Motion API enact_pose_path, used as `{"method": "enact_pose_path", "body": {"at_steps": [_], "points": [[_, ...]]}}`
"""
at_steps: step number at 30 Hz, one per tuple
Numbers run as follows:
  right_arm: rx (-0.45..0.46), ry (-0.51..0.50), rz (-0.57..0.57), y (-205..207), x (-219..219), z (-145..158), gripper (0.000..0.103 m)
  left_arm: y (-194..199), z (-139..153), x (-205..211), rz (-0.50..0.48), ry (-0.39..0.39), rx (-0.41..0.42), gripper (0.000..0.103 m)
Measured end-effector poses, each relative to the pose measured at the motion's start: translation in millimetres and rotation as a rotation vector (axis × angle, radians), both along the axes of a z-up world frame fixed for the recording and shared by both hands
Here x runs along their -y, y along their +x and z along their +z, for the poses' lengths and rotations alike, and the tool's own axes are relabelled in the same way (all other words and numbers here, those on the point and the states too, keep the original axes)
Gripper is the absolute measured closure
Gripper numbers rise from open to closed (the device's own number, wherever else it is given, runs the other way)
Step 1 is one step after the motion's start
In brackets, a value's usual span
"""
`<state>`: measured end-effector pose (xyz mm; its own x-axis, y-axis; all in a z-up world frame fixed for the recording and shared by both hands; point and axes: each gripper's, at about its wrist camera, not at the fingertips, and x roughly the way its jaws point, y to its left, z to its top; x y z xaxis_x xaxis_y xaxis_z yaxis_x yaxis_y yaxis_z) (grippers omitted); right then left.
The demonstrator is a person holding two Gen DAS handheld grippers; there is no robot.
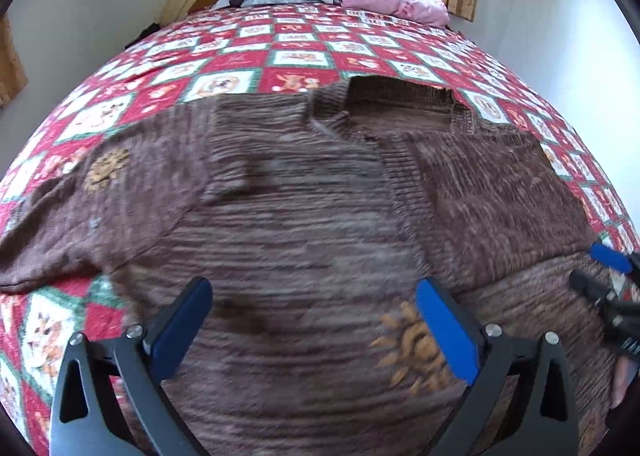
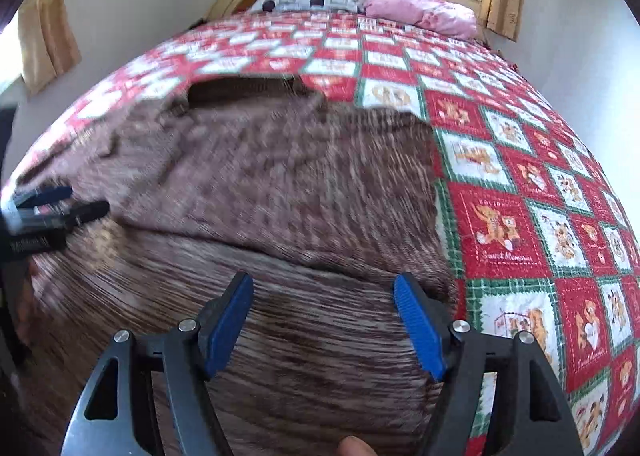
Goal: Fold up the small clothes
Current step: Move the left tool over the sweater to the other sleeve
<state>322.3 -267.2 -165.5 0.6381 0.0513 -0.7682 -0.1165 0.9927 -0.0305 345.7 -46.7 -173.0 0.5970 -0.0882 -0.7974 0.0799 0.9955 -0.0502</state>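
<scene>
Sweater (image 1: 304, 208) one, pillows two, left claw (image 1: 316, 320), right claw (image 2: 324, 320), both agape

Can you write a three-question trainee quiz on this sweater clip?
1. True or false: the right gripper is clamped on the brown sweater.
2. Which lies at the headboard? A) pink pillow B) blue towel C) green basket
3. Fill in: the sweater lies on a red and white ____.

Key: 1 false, its jaws stand open above the knit; 2 A; 3 quilt.
</scene>
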Motion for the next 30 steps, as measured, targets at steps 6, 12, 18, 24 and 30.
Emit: {"method": "enact_pose_path", "body": {"at_steps": [6, 12, 18, 24, 30], "points": [[0.043, 0.016, 0.037, 20, -43, 14, 0.029, -10, -1, -6, 0.002, 0.023, 0.028, 0.0], [0.032, -0.031, -0.06, 45, -65, -7, 0.029, -11, -1, -11, 0.007, -0.001, 0.036, 0.0], [-0.008, -0.074, -0.041, 43, -75, -28, 0.029, -11, -1, -16, 0.008, -0.033, 0.032, 0.0], [0.006, -0.09, -0.034, 42, -77, -32, 0.029, -15, 2, -21, 0.008, -0.012, 0.018, 0.0], [0.002, -0.097, -0.029, 42, -78, -33, 0.029, -29, 14, -58, 0.048, 0.054, 0.05, 0.0]]}}
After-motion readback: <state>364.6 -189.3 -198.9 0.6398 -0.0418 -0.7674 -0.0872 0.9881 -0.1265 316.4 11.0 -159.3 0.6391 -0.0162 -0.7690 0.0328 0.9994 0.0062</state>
